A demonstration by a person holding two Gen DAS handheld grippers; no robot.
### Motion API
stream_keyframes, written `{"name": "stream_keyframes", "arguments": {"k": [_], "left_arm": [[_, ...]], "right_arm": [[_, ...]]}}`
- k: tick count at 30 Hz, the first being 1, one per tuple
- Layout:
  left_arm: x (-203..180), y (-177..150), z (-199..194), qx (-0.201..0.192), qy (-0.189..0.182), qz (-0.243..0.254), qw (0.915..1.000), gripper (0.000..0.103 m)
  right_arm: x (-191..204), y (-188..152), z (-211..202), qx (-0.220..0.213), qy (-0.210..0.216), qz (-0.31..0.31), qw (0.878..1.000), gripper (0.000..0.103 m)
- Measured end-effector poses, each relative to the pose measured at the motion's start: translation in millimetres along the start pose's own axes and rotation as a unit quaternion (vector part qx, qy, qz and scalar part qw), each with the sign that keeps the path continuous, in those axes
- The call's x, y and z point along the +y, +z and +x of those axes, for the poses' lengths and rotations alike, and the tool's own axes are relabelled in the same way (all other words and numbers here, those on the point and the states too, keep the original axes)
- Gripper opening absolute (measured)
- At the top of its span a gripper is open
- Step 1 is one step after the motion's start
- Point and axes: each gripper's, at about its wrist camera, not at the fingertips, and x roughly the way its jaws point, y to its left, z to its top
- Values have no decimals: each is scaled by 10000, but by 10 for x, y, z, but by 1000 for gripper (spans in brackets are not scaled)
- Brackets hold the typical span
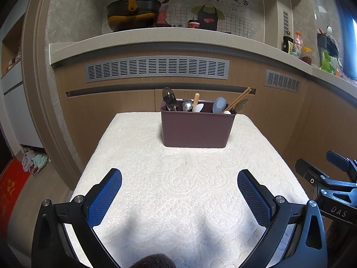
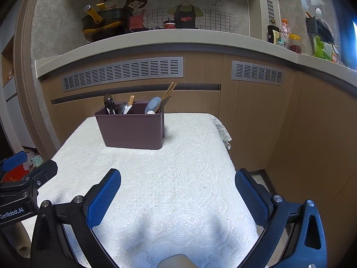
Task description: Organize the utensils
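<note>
— How do the two tools stand?

— The left tool (image 1: 179, 179) is spread wide, its blue pads (image 1: 104, 197) far apart with nothing between them and nothing touched; it hangs above the near part of the table. The right tool (image 2: 178, 179) is spread just as wide and is also empty. Each shows at the edge of the other's view: the right one off to the right of the left tool, the left one off to the left of the right tool.

— And the surface under them?

— A table (image 1: 185, 185) covered with a white, embossed cloth; the tools' shadows fall on its near part. From the right wrist view a lacy edge of the cloth (image 2: 223, 131) hangs over the far right corner. Behind the table runs a wooden cabinet front with grey vent grilles (image 1: 157, 69), and above that a pale kitchen counter (image 1: 156, 36) against a tiled wall with a cartoon picture of two figures.

— Where are the utensils?

— Ahead of both tools, well apart from them, in a maroon utensil holder (image 1: 197, 128) standing upright at the far end of the table. For the left tool it is straight ahead; for the right it lies ahead and to the left. Sticking out of it are a dark spoon (image 1: 169, 99), a metal spoon (image 1: 187, 105), a wooden handle (image 1: 196, 99), a grey-blue spatula head (image 1: 219, 105) and a pair of chopsticks (image 1: 239, 98) leaning right.

— Anything else around?

— A black pan with a yellow handle (image 1: 131, 11) on the counter at the left, and bottles and jars (image 1: 297, 44) at its right. Nothing lies on the cloth between the tools and the holder.
</note>
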Motion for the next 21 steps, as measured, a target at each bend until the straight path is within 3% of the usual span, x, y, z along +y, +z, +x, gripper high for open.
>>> {"name": "stream_keyframes", "arguments": {"k": [21], "left_arm": [[-48, 5, -28, 5, -14, 59, 10000, 103]], "right_arm": [[28, 7, -19, -51, 5, -38, 10000, 102]]}}
